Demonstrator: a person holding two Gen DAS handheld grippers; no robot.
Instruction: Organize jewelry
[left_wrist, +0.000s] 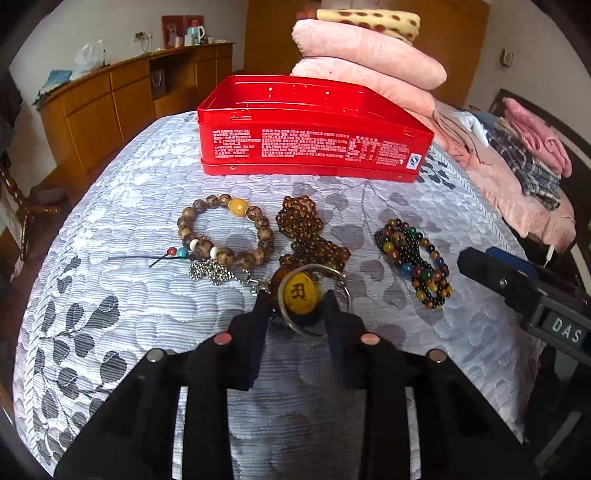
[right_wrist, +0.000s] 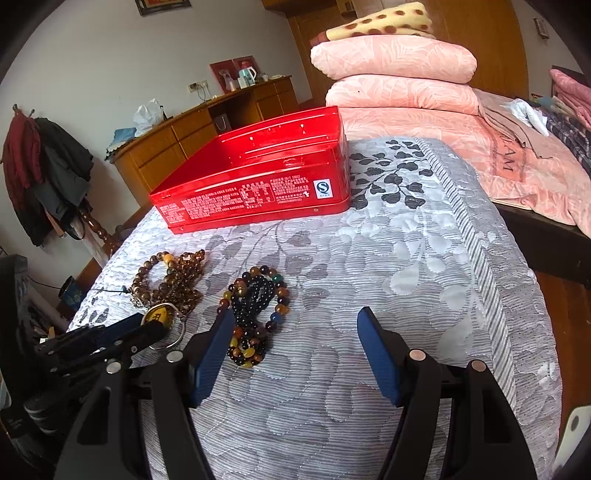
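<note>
Left gripper (left_wrist: 297, 301) straddles the yellow pendant (left_wrist: 300, 291) on the bedspread (left_wrist: 147, 314).

Beaded bracelets (left_wrist: 413, 258) before open red tin (left_wrist: 314, 129)

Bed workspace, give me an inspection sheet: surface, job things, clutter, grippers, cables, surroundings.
Surface: grey leaf-patterned quilt, lightly wrinkled.
Job's things: open red tin at the back; wooden bead bracelet, brown bead strand, multicolour bead bracelet and yellow pendant in front.
Clutter: nothing seen beyond the jewelry.
Grippers: left gripper closed around the pendant; right gripper open, empty, beside the multicolour bracelet.
Cables: nothing seen on the bed.
Surroundings: pink folded bedding, wooden cabinet.
</note>
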